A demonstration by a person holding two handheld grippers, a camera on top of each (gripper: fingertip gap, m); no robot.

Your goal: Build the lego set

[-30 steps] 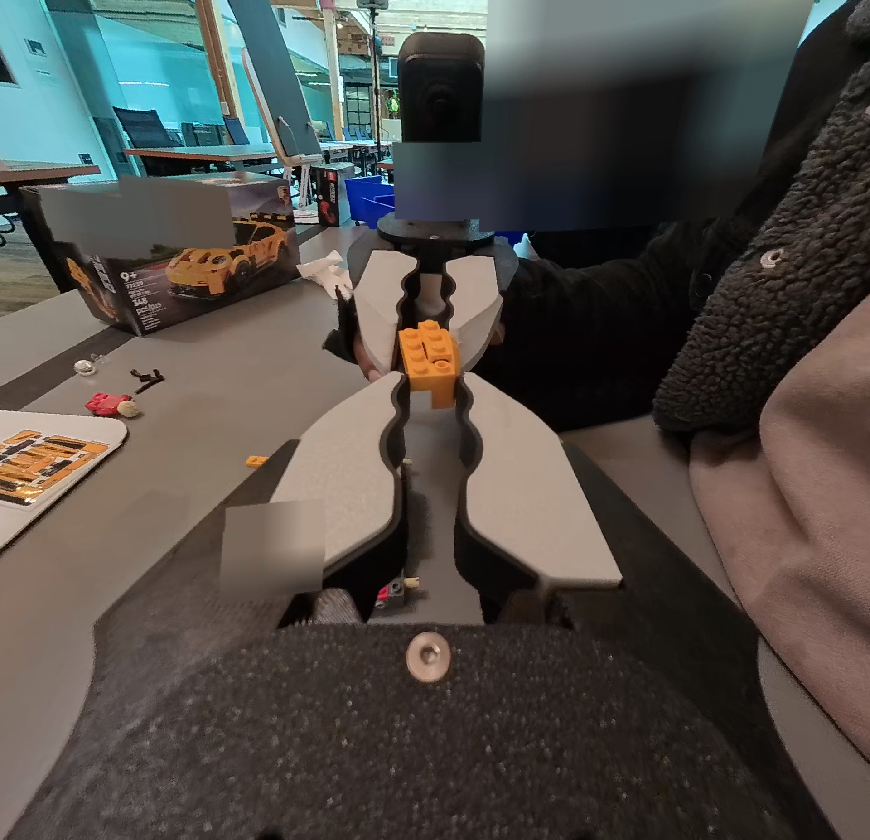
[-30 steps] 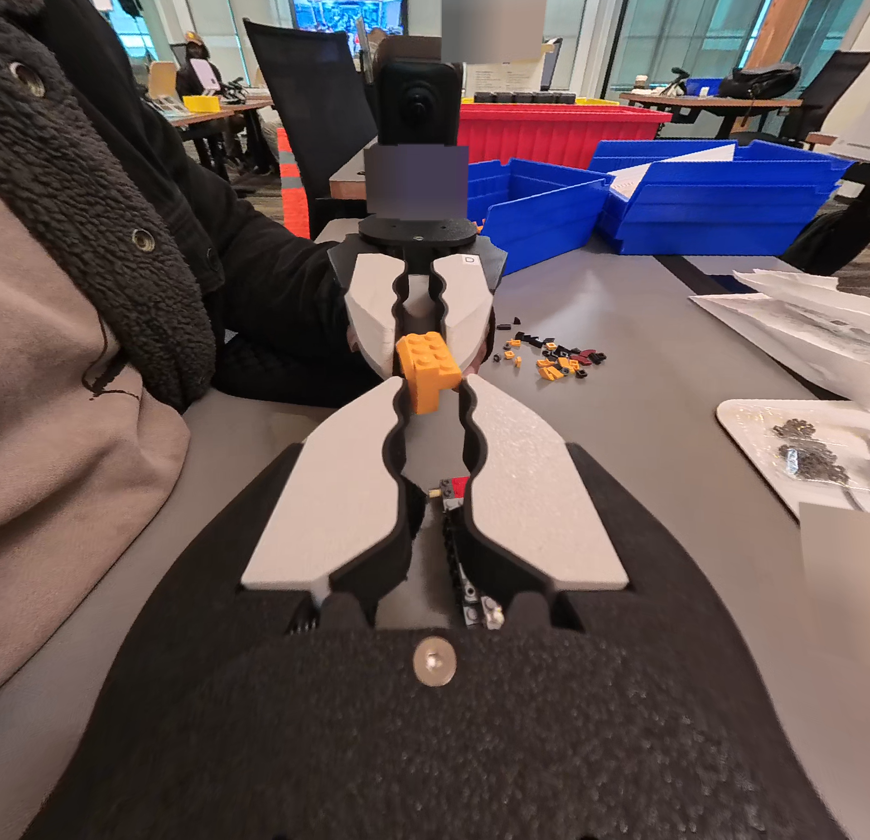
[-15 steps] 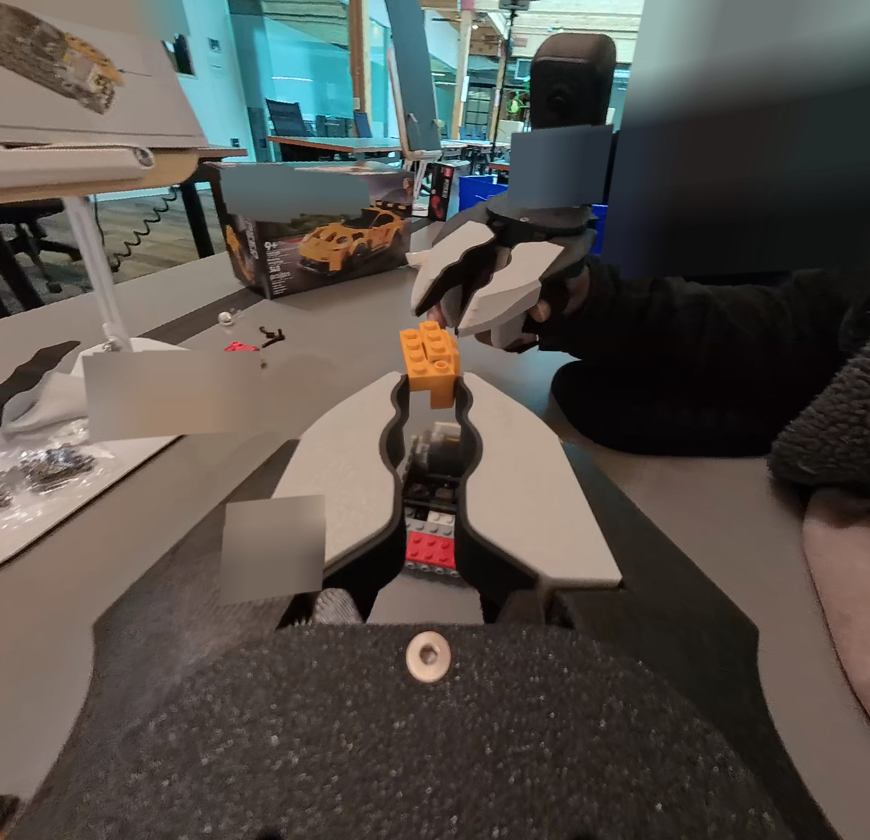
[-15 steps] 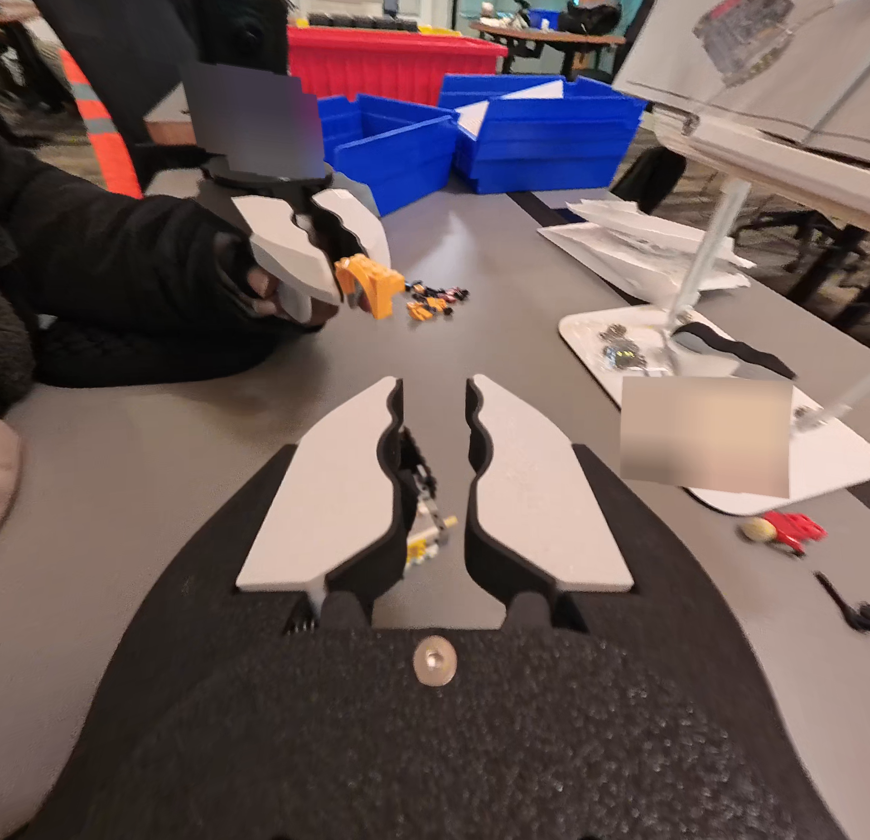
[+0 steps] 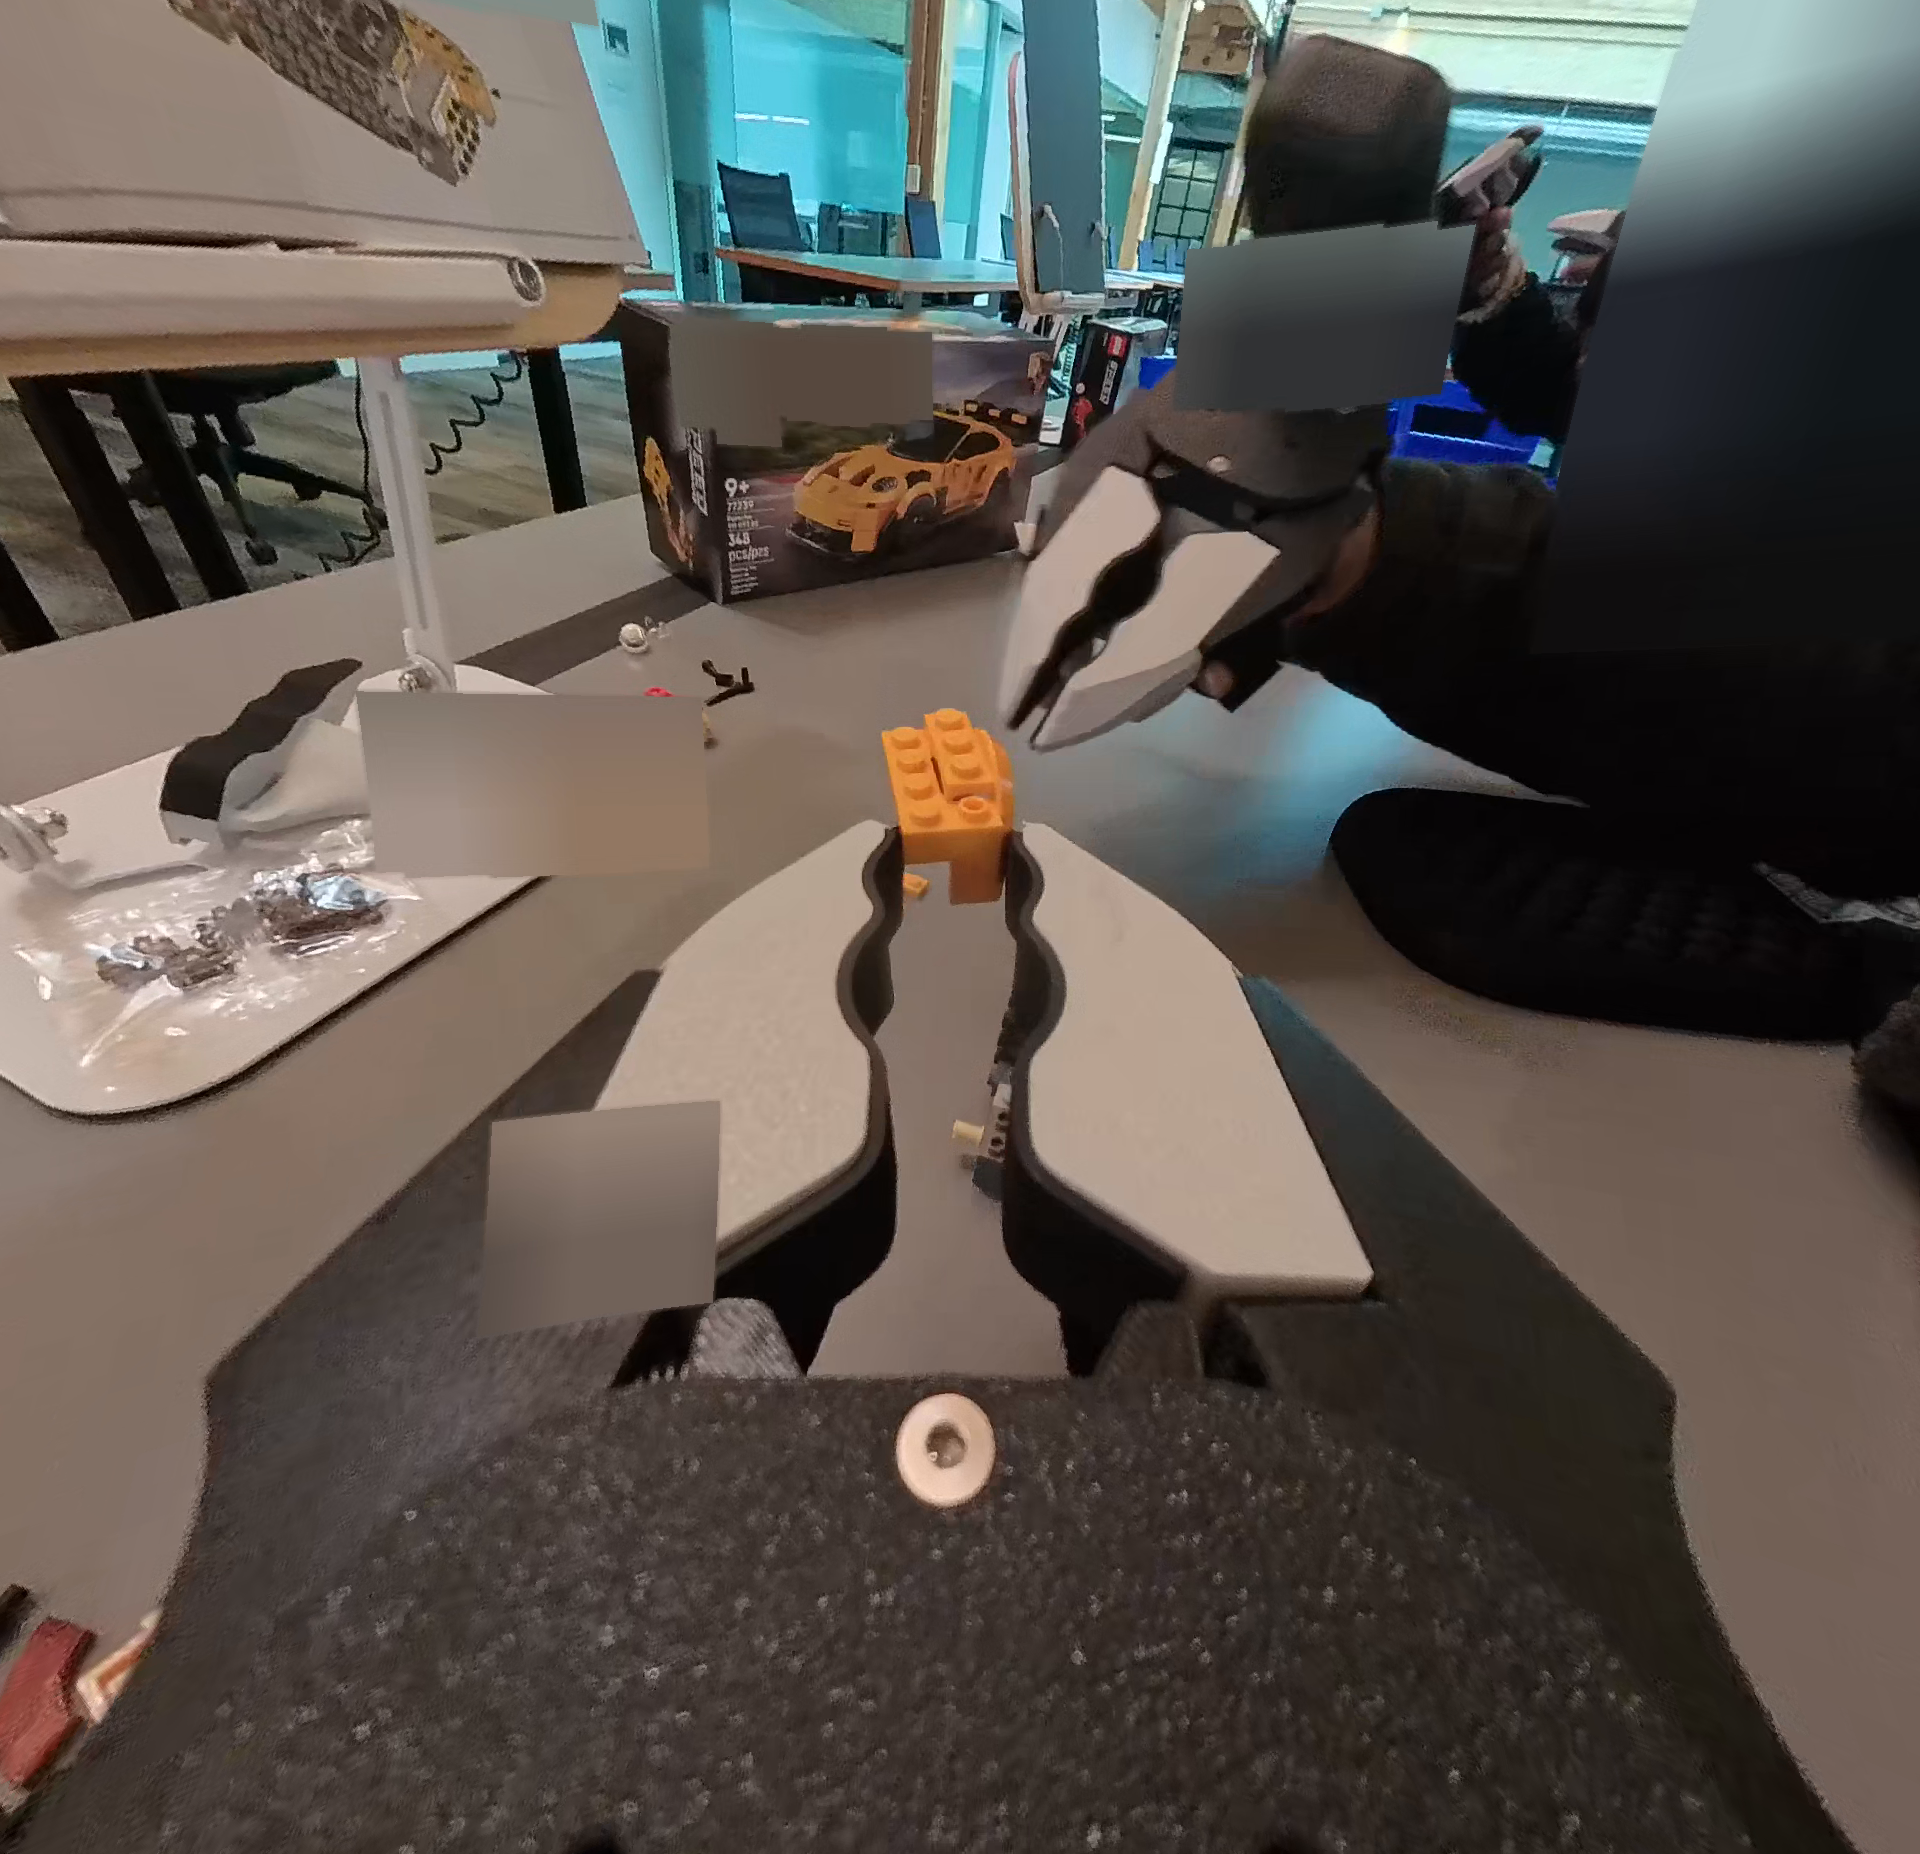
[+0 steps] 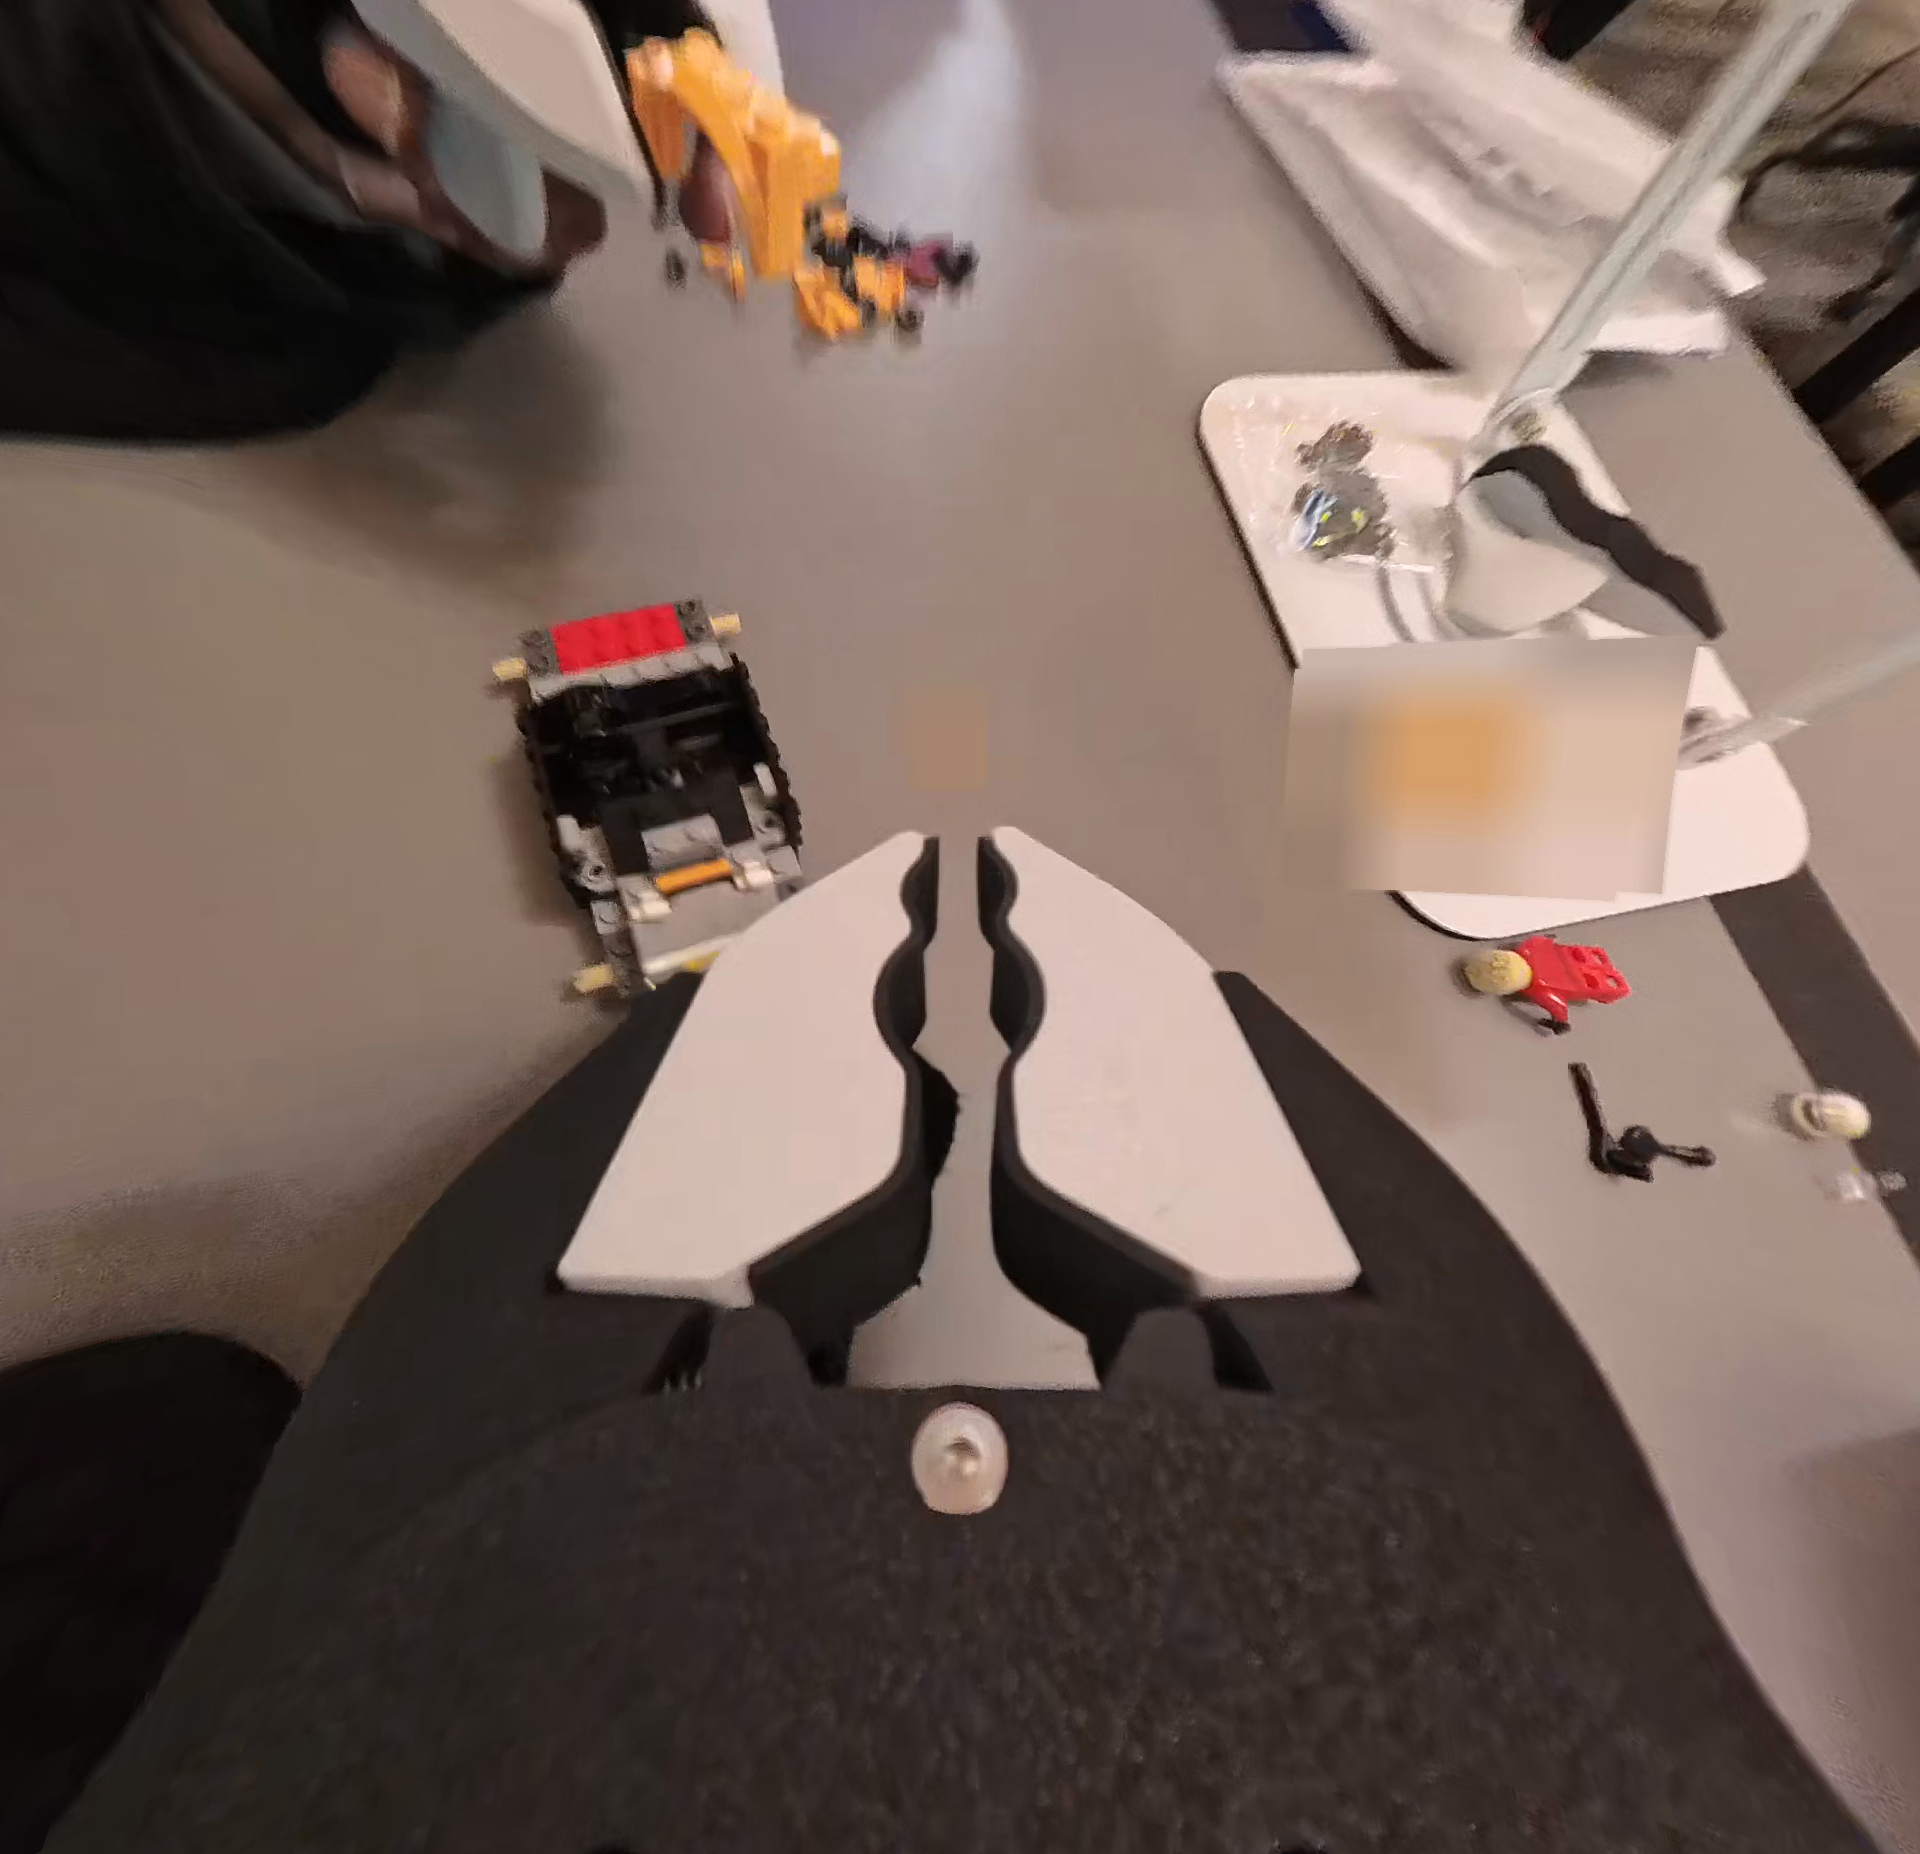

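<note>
My left gripper [image 5: 951, 840] is shut on an orange brick assembly [image 5: 948, 788] and holds it above the grey table [image 5: 1195, 869]. The assembly also shows blurred at the top left of the right wrist view [image 6: 753, 157]. My right gripper [image 6: 956, 846] is empty, its jaws almost together, high above the table and tilted down. In the left wrist view it hovers just right of the assembly [image 5: 1031, 726]. The black and grey car chassis [image 6: 649, 776] with a red plate lies on the table left of the right gripper's tips. Part of it shows between my left fingers [image 5: 992, 1129].
A pile of small orange and dark pieces [image 6: 868, 277] lies beyond the chassis. A white stand base [image 6: 1247, 422] with bagged parts and a booklet holder [image 5: 260, 142] is at the side. A red minifigure part [image 6: 1564, 978], a black part [image 6: 1631, 1144] and the set's box [image 5: 831, 516] are nearby. My hands' fingertips stand some 12 cm from each other.
My right gripper let go of the orange assembly, pulled back and up, tilted down over the table and closed its jaws. My left gripper kept the assembly and swung left.
</note>
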